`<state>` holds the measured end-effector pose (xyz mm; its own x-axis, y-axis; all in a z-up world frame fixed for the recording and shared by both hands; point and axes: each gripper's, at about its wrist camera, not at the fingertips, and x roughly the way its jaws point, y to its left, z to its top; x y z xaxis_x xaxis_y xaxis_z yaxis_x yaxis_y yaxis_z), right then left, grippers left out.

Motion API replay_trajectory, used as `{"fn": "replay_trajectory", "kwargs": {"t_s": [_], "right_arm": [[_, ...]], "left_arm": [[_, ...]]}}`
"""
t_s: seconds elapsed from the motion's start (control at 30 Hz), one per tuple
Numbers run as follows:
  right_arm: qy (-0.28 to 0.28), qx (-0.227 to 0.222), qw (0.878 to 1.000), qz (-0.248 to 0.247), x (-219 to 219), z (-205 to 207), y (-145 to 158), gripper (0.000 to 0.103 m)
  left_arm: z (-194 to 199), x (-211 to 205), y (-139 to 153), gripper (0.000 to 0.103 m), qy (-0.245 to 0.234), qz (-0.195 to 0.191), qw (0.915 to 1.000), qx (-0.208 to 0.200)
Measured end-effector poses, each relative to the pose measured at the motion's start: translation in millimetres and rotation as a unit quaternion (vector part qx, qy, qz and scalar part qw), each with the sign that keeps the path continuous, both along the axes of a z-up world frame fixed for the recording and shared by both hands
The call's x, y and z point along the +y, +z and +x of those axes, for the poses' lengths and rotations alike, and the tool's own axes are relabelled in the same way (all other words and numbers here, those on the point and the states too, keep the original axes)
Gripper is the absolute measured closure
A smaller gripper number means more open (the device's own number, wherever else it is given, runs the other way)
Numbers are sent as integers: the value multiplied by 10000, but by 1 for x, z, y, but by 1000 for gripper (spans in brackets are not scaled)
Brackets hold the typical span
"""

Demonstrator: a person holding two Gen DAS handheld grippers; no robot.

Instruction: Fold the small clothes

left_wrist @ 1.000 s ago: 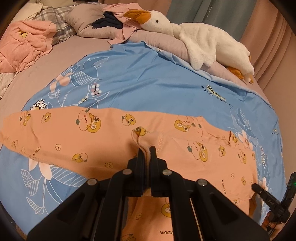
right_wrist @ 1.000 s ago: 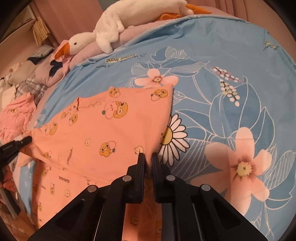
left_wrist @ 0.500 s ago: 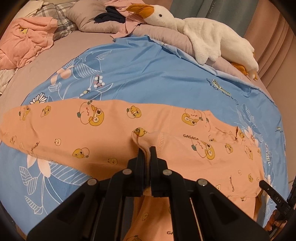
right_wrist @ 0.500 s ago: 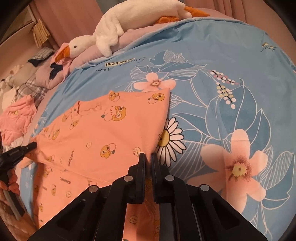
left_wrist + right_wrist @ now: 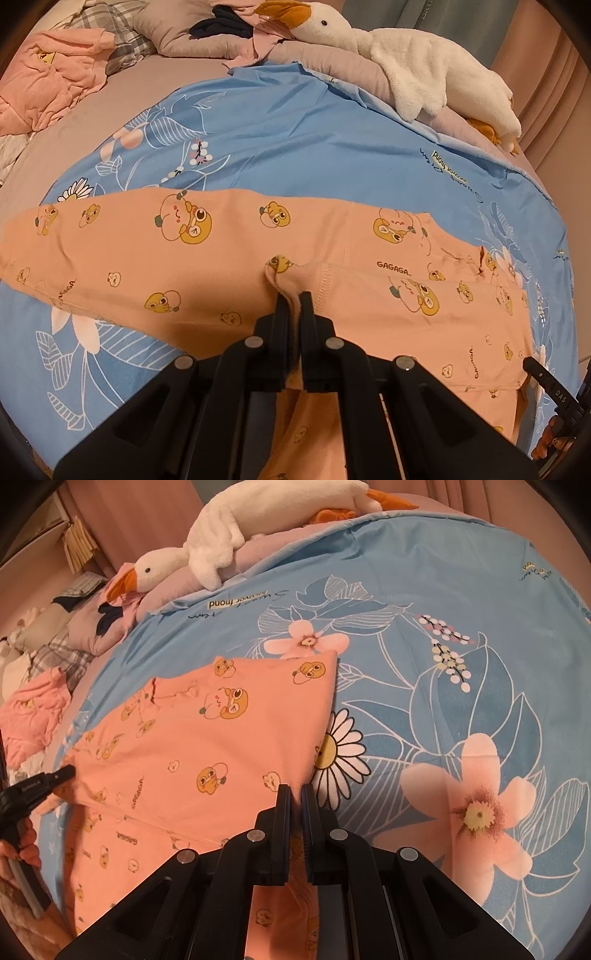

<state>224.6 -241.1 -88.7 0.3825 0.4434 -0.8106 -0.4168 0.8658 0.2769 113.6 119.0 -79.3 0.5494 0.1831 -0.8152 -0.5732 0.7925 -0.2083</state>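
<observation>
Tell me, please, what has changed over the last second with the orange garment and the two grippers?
Little changed. The left gripper stays shut on a pinched fold of the orange cartoon-print garment, and the garment sits slightly lower in its view now. The right gripper stays shut on the garment's edge. The blue floral sheet and plush goose lie as before.

I count one orange garment (image 5: 207, 258), one plush goose (image 5: 406, 62), one blue sheet (image 5: 295, 147), two grippers.

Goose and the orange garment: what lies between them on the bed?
Only bare blue floral sheet separates the goose from the orange garment; both wrist views show it.
</observation>
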Motion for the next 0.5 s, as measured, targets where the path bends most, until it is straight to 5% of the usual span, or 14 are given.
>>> {"fn": "replay_trajectory", "kwargs": {"t_s": [0.5], "right_arm": [[4,39,10000,-55,0,0,-3,96]], "left_arm": [[0,4,-5,98,-117,-110,9998,-93]]}}
